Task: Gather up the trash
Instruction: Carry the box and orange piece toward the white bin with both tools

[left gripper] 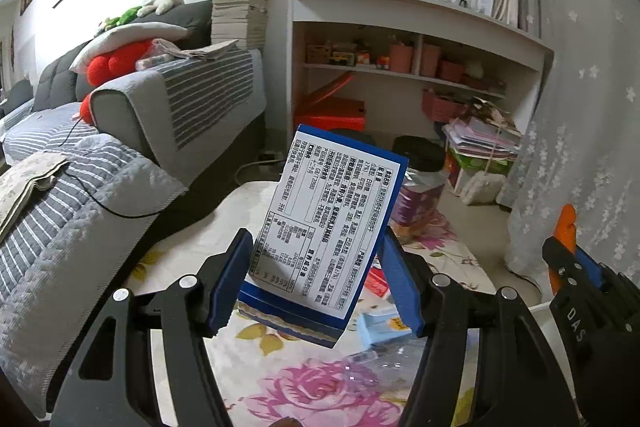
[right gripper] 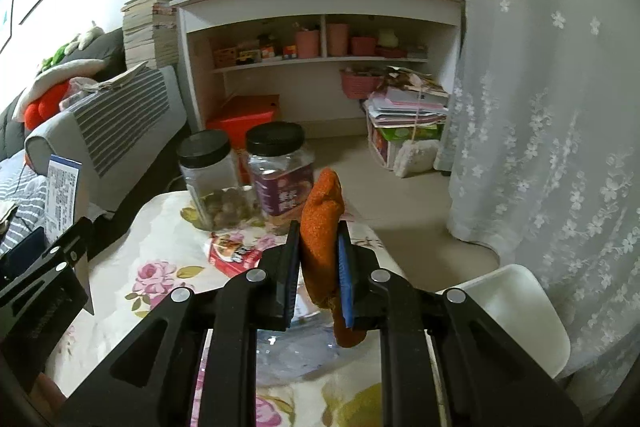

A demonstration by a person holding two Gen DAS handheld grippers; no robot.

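Left gripper (left gripper: 316,279): clamped on a blue-and-white carton (left gripper: 332,223), label panel facing the lens; the pads press its two narrow sides.
Carton position: raised clear of the floral tablecloth (left gripper: 312,383), tilted, upper end leaning away from the fingers, lower end seated between them.
Right gripper (right gripper: 318,275): closed tight on an orange peel (right gripper: 324,227); jaws nearly meet through it.
Peel position: pinched at mid-length, one end standing above the fingertips, the other hanging below them.
Reason for hold: both items appear lifted off the table as collected trash, one per hand, presumably for carrying to a bin. No bin is visible.
Remaining on table: a red snack wrapper (right gripper: 232,255), a light-blue packet (left gripper: 380,327) and a clear plastic container (right gripper: 296,351) lie below the grippers.
Not trash, in my judgement: two black-lidded jars (right gripper: 276,171) stand at the far table edge, one holding nuts.
Surroundings: white chair (right gripper: 516,311) just beside the table; sofa (left gripper: 132,115) to the left.
Risk: carton is held low and could pivot.
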